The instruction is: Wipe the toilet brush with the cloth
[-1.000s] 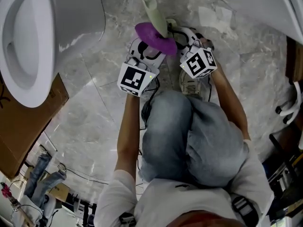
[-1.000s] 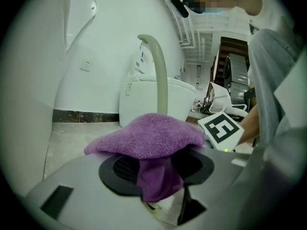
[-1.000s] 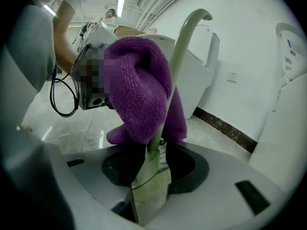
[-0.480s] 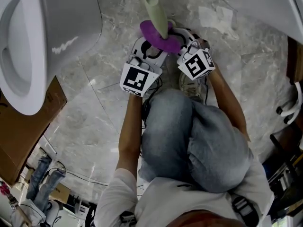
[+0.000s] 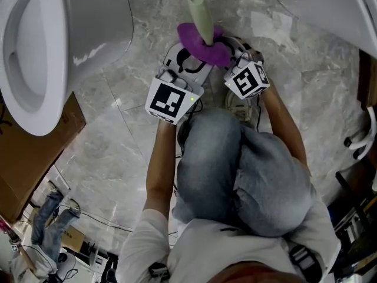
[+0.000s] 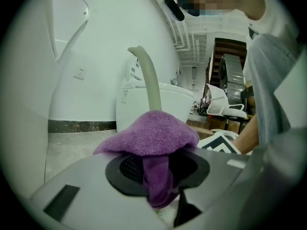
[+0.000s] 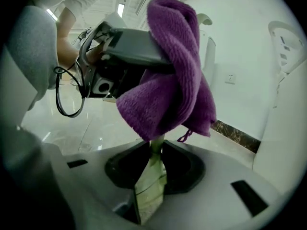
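Observation:
In the head view a pale green toilet brush handle (image 5: 196, 5) stands over the floor with a purple cloth (image 5: 203, 46) bunched round it. My left gripper (image 5: 193, 56) is shut on the cloth, its jaws still closing. In the left gripper view the cloth (image 6: 148, 138) hangs between the jaws and the handle (image 6: 151, 80) rises behind it. My right gripper (image 5: 228, 49) is shut on the handle just below the cloth. The right gripper view shows the green handle (image 7: 149, 178) pinched between its jaws, with the cloth (image 7: 172, 71) and the left gripper (image 7: 129, 51) above.
A white toilet bowl (image 5: 35, 52) stands at the left, with brown cardboard (image 5: 35, 158) beside it. A white fixture (image 5: 330, 5) fills the upper right. The person's knees (image 5: 241, 170) are right behind the grippers. A white shoe (image 5: 235, 105) rests on the marble floor.
The cloth lay spread like a flat disc round the handle; now it is bunched tight in the left jaws. The left gripper has lifted slightly. The right gripper has stayed put.

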The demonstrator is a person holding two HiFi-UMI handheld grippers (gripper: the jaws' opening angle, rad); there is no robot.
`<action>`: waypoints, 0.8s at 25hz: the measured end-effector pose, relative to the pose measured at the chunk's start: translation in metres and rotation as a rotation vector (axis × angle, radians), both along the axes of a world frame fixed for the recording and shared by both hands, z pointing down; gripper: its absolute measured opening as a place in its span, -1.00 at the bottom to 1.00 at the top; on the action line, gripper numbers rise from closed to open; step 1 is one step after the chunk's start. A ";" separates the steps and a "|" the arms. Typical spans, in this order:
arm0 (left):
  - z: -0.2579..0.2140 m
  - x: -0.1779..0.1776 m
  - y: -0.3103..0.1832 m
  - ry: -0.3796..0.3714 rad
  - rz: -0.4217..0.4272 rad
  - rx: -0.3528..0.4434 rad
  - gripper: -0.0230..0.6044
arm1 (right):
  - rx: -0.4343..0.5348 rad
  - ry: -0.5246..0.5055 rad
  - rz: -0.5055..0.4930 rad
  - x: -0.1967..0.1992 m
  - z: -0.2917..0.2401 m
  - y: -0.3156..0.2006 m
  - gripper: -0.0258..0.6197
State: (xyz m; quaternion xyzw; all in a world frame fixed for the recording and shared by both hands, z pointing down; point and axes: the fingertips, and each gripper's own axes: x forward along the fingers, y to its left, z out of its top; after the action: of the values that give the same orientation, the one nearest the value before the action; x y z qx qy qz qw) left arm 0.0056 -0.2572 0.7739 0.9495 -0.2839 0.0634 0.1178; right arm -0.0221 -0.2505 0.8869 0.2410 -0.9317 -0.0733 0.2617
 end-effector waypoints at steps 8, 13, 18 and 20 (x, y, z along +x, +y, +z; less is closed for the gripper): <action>-0.052 -0.005 -0.010 0.047 0.003 -0.023 -0.52 | -0.017 0.020 -0.004 0.000 0.002 0.000 -0.68; -0.077 -0.011 -0.016 0.058 0.008 -0.034 -0.49 | -0.023 0.025 -0.006 0.001 0.003 0.001 -0.68; -0.101 -0.012 -0.024 0.091 -0.003 -0.045 -0.44 | -0.022 0.029 -0.009 0.003 0.004 0.002 -0.68; -0.112 -0.014 -0.029 0.116 -0.003 -0.044 -0.42 | -0.022 0.031 -0.011 0.003 0.005 0.002 -0.68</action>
State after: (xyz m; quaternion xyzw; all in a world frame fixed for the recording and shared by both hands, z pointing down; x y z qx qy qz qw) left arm -0.0086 -0.2865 0.6620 0.9484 -0.2764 0.0145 0.1550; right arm -0.0191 -0.2485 0.8915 0.2317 -0.9296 -0.0683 0.2784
